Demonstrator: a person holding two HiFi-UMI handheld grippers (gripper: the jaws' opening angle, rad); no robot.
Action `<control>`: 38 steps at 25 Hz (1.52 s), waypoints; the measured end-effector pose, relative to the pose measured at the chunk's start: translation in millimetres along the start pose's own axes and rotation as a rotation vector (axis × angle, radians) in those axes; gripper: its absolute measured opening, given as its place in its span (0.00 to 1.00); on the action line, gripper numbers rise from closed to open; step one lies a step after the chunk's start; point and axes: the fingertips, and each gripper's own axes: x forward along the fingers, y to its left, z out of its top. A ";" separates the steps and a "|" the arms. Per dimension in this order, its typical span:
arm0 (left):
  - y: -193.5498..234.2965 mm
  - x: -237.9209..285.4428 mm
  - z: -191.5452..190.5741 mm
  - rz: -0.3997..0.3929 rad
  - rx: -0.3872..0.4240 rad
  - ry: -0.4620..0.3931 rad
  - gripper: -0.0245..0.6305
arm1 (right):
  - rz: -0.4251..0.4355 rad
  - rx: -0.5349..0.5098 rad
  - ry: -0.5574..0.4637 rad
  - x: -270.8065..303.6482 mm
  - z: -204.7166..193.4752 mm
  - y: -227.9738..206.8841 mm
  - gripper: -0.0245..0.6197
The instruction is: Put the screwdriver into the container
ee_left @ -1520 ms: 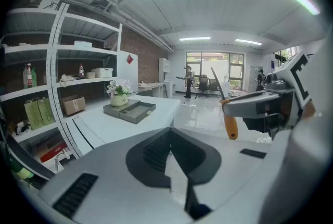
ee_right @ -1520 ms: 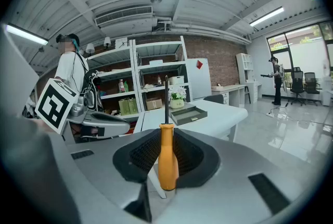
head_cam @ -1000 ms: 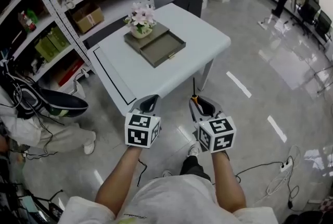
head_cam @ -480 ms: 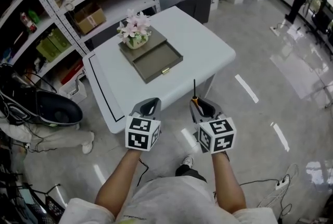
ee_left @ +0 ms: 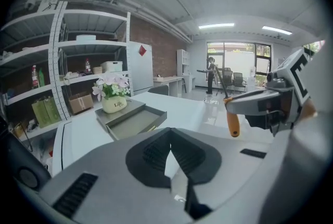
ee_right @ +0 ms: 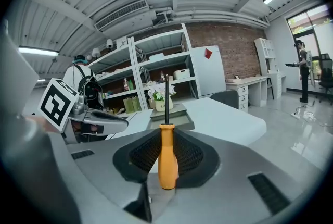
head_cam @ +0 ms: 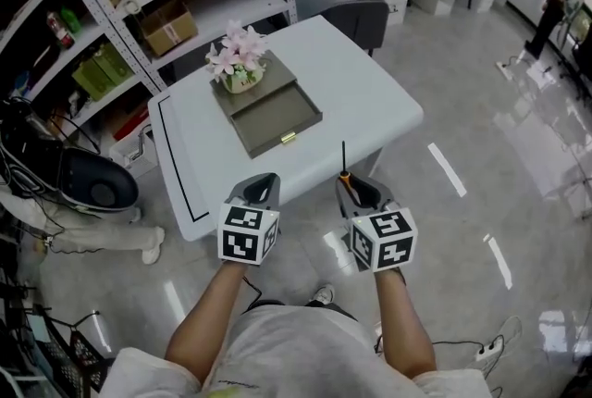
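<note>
We look down on a white, smooth-topped table [head_cam: 370, 100] with two hand-held grippers near its closest edge. The right gripper [head_cam: 356, 191] has its ribbed dark jaws clamped on the glossy orange handle of the screwdriver [head_cam: 343, 167]. The thin black shaft points straight ahead along the jaws, toward the table. The container [head_cam: 275, 117] is a shallow, matte grey-brown drawer pulled open from a flat box, with a small brass-coloured pull on its front. It sits on the table ahead of the screwdriver tip and off to its left, well apart from it. A cream pot of pale pink flowers [head_cam: 237, 63] stands on the box just behind the drawer. The left gripper [head_cam: 259, 191] lines up more directly with the drawer, but it is empty, its jaws only narrowly apart. We judge the right gripper must travel forward and leftward.
</note>
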 end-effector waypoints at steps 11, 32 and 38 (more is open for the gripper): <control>30.5 11.8 1.4 0.082 -0.067 -0.012 0.04 | 0.063 -0.069 0.022 30.5 14.4 -8.4 0.15; 153.7 109.4 14.0 0.158 -0.203 0.013 0.04 | 0.214 -0.303 0.187 200.3 61.3 -24.2 0.15; 186.6 128.9 8.0 0.159 -0.242 0.036 0.04 | 0.277 -0.437 0.300 246.8 61.3 -23.0 0.15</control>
